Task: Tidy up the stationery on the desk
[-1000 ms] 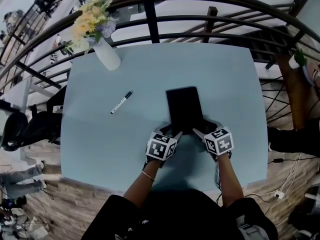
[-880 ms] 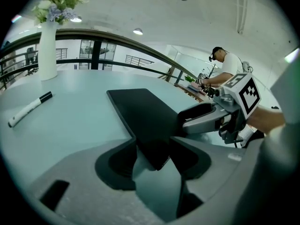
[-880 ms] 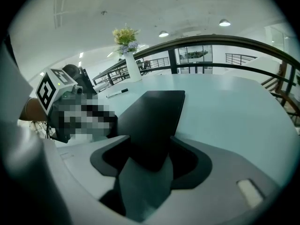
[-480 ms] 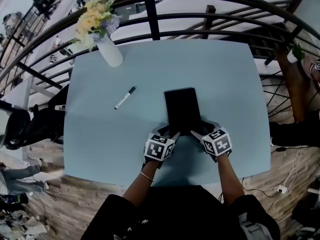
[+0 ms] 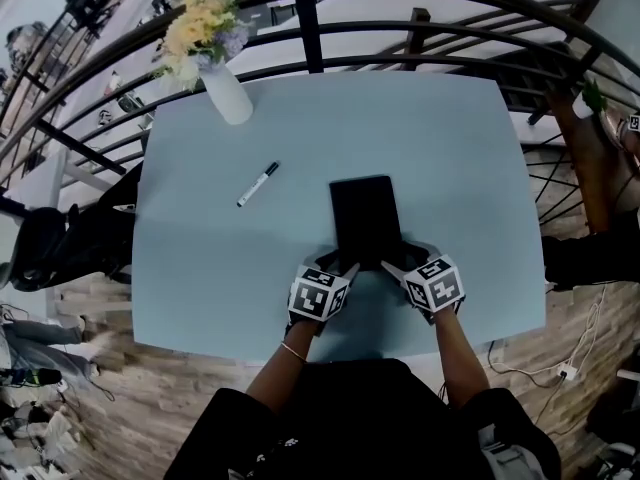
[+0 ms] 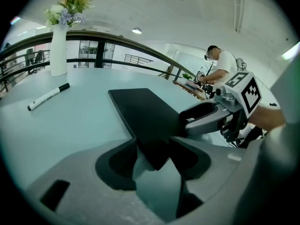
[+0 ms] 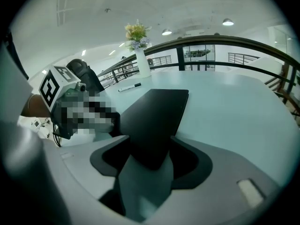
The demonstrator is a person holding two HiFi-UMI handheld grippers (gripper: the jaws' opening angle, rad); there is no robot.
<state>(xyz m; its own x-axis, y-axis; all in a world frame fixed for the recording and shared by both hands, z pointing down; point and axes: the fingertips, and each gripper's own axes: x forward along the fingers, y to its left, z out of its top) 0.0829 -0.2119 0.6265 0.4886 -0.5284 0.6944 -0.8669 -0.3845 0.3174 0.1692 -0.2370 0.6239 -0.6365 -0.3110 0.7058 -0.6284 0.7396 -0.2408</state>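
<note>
Item: flat black rectangular notebook (image 5: 364,216), at the middle of the pale blue bench (image 5: 450,138). Our left gripper (image 6: 154,150) and right gripper (image 7: 149,151) each have fingers clamped on one near corner. Outstanding, we judge: notebook not yet put away; black-capped white marker pen (image 5: 258,184) loose, well apart from it, toward the white flower vase (image 5: 226,96).
</note>
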